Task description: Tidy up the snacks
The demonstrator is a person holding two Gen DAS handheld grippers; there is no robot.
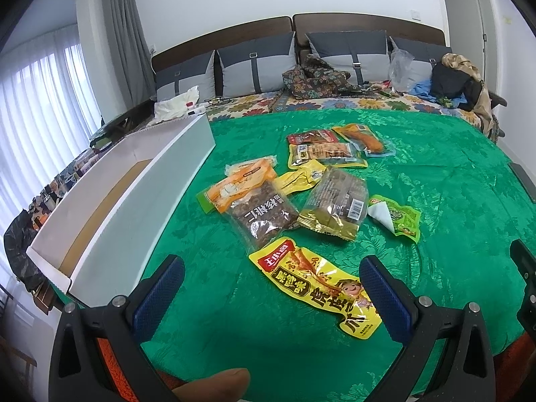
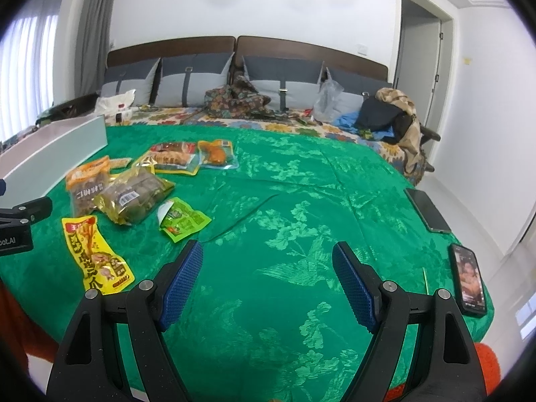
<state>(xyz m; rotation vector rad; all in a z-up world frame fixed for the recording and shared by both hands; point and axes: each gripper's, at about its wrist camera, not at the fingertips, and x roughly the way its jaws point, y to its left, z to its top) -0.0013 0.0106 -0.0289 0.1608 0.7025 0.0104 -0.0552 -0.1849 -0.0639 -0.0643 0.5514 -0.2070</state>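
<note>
My left gripper [image 1: 271,288] hovers, jaws wide, over the yellow chicken-feet packet [image 1: 315,288]; I'd pinch one edge flat, then carry it to the white box [image 1: 134,201]. Right gripper [image 2: 268,281] waits empty, jaws wide.

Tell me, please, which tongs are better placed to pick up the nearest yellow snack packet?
Probably the left tongs: they are open, and the yellow packet lies right between their tips. The right tongs face bare green cover, with the packet off to their left.

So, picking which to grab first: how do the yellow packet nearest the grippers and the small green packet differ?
The yellow packet is longer and lies flat; the green packet is smaller, with one corner folded up showing white. The yellow packet lies between the left gripper's open fingers; the green lies farther off. Both rest on the green bedspread.
</note>
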